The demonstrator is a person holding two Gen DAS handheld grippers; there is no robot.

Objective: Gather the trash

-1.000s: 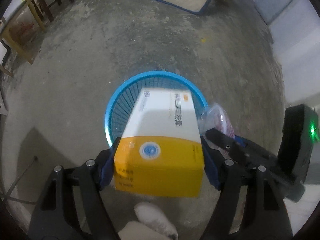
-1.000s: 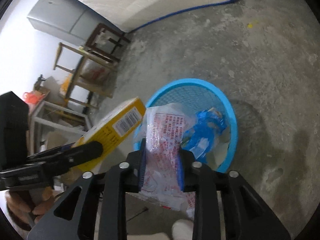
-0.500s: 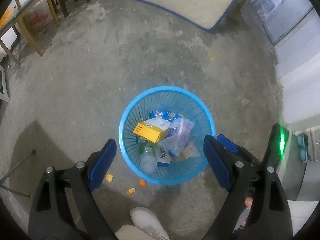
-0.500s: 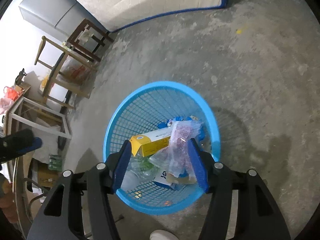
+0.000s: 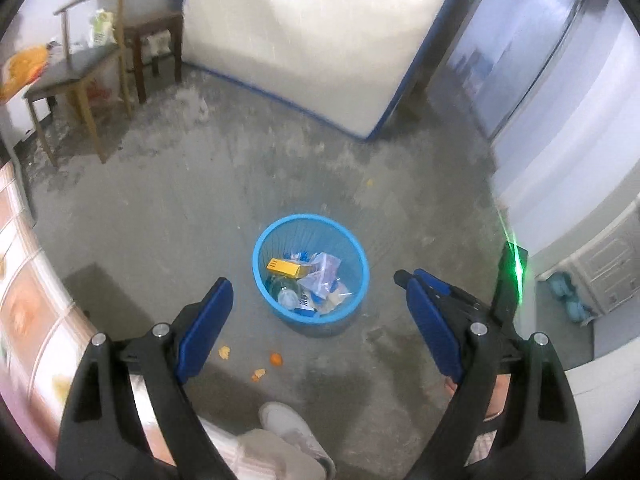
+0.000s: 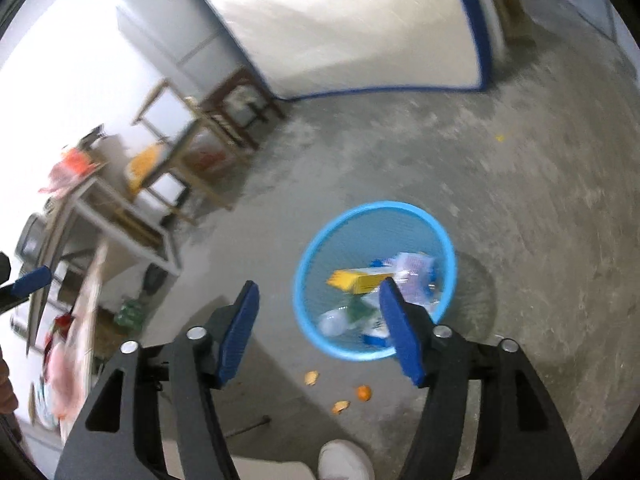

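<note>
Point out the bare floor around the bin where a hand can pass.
Bare concrete lies between the bin and the mattress, and left of the bin toward the chair. Crowded: orange scraps and a shoe near the bin's front.

Lower part of blue basket (image 6: 448, 256) rim hidden behind a blue pad of right hand-held gripper (image 6: 318, 334) in the right wrist view. Contents piled and overlapping: yellow box (image 5: 283, 267) half buried, clear bag (image 5: 322, 278) print too small to read, bottle (image 5: 286, 296) partly covered. White shoe (image 5: 288, 424) cut off at bottom edge. Left side of the right wrist view smeared by motion blur, cluttered shelves (image 6: 100, 216) indistinct. Orange scraps (image 5: 275, 359) on floor too small to identify. Other hand-held gripper's blue tip (image 6: 30, 282) cut off at left edge.
</note>
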